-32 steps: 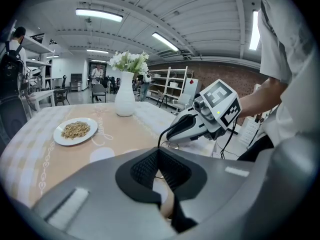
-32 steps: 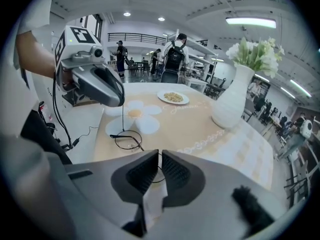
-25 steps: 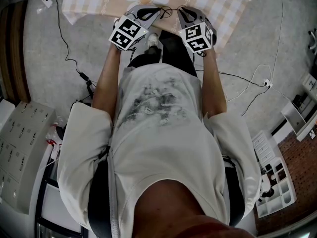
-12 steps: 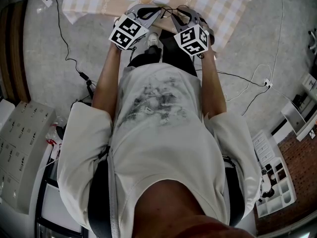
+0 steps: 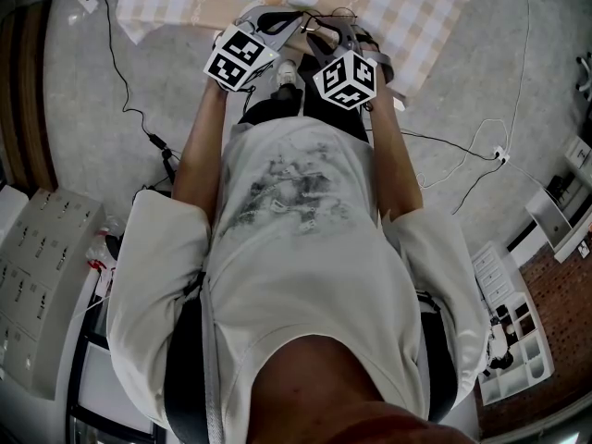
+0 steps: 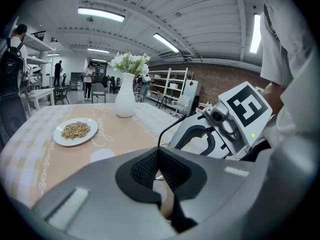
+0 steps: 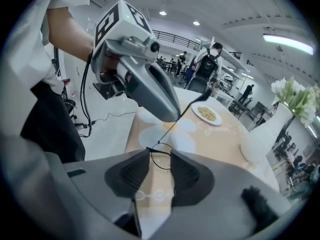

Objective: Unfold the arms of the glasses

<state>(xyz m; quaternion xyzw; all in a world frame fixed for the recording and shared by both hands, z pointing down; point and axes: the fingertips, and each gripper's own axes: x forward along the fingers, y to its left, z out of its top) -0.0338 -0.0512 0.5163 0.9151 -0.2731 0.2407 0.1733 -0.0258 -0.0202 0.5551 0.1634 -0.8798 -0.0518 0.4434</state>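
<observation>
The thin black wire glasses [image 7: 160,159] hang over the table edge between my two grippers. My left gripper [image 6: 159,156] is shut on the glasses, and one thin arm [image 6: 172,126] rises out of its closed jaws. My right gripper [image 7: 160,168] is open; its jaws have just been opening. A round lens rim sits between its pads without being pressed. In the head view the left gripper [image 5: 289,21] and right gripper [image 5: 322,37] meet at the table's near edge, with the glasses [image 5: 317,20] only a faint line there.
The table [image 6: 30,149] carries a checked cloth with flower prints, a white plate of grains [image 6: 76,130] and a white vase of flowers [image 6: 125,101]. Cables [image 5: 129,109] trail over the floor. Shelving [image 5: 513,331] stands at the right. People stand far behind the table.
My right gripper has shifted left toward the left gripper and rolled, its marker cube now turned and closer in. The left gripper has stayed where it was.
</observation>
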